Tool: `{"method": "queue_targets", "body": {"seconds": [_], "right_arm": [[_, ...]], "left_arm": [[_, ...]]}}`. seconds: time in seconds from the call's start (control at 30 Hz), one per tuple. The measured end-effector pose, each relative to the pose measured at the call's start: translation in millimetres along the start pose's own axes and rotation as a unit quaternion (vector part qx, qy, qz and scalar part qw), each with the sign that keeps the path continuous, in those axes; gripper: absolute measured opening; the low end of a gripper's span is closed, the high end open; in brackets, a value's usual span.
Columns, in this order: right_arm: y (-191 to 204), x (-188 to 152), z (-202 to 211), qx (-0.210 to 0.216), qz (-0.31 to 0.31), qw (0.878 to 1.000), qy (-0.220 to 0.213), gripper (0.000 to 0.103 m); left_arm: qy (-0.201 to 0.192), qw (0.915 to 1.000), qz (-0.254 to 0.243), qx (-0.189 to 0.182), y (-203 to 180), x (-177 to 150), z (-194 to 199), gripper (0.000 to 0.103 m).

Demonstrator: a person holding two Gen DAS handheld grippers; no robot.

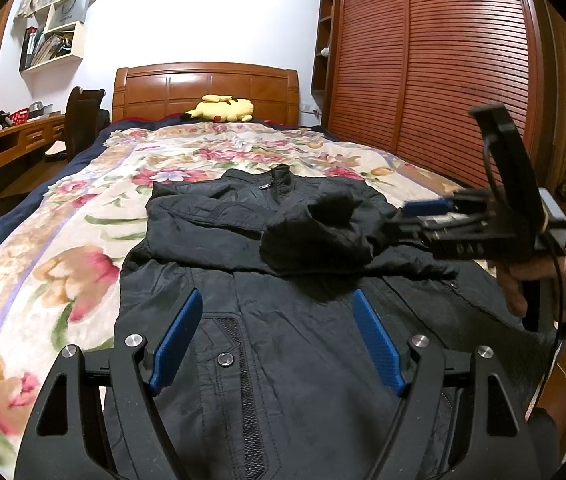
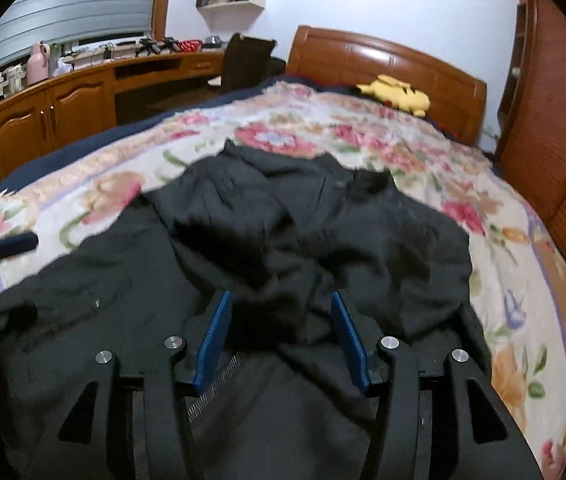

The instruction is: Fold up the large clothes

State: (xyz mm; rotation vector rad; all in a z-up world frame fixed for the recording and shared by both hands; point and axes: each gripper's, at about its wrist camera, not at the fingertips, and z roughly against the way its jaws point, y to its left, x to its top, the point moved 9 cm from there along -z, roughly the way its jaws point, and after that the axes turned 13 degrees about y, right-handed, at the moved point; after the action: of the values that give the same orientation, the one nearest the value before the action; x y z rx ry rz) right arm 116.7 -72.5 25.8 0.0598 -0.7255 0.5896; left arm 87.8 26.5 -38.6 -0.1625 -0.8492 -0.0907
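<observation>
A large black jacket (image 1: 283, 320) lies front-up on the floral bedspread, collar toward the headboard, both sleeves folded in across the chest. My left gripper (image 1: 279, 300) is open and empty, hovering over the jacket's lower front. My right gripper (image 1: 407, 216) shows in the left wrist view at the right, beside the folded sleeve end (image 1: 323, 224). In its own view the right gripper (image 2: 279, 300) is open, low over the jacket (image 2: 323, 240), with nothing between its blue pads. The left gripper's tip (image 2: 11, 246) shows at that view's left edge.
The floral bedspread (image 1: 63, 248) covers the bed. A yellow plush toy (image 1: 221, 109) lies by the wooden headboard (image 1: 203, 84). A wooden desk (image 2: 43, 100) and chair (image 2: 243, 60) stand left of the bed. A slatted wardrobe (image 1: 423, 60) stands at the right.
</observation>
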Motion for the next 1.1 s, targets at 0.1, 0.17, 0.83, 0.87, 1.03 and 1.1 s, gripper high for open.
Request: {"method": "queue_targets", "body": {"seconds": [0.1,0.17,0.83,0.87,1.03,1.1], "right_arm": [[-8.2,-12.8,-0.4,-0.001,-0.011,1.0,0.011,0.054],[-14.4,-21.1,0.1,-0.007,-0.024,1.0,0.016,0.054],[-52.6,-65.6,-31.4,-0.018,-0.13,0.991,0.039,0.054],[-52.0,-67.5,-29.9,-0.019,-0.132,0.99,0.036,0.054],[-55.3,-72.3,-29.6,-0.012,-0.142,0.989,0.027,0.054],[-59.9,-73.6,-29.4,-0.009,-0.146,0.989,0.019,0.054]], "left_arm": [[0.0,1.0,0.0,0.0,0.2,0.0,-0.4,0.078],[0.001,1.0,-0.001,0.0,-0.3,0.2,-1.3,0.078],[0.011,0.9999,-0.01,0.004,-19.2,1.6,-12.6,0.078],[0.012,0.9999,-0.01,0.006,-19.8,2.4,-14.0,0.078],[0.022,0.9996,-0.002,0.016,-20.9,11.5,-21.4,0.078],[0.027,0.9996,0.003,0.007,-24.2,18.0,-24.2,0.078]]}}
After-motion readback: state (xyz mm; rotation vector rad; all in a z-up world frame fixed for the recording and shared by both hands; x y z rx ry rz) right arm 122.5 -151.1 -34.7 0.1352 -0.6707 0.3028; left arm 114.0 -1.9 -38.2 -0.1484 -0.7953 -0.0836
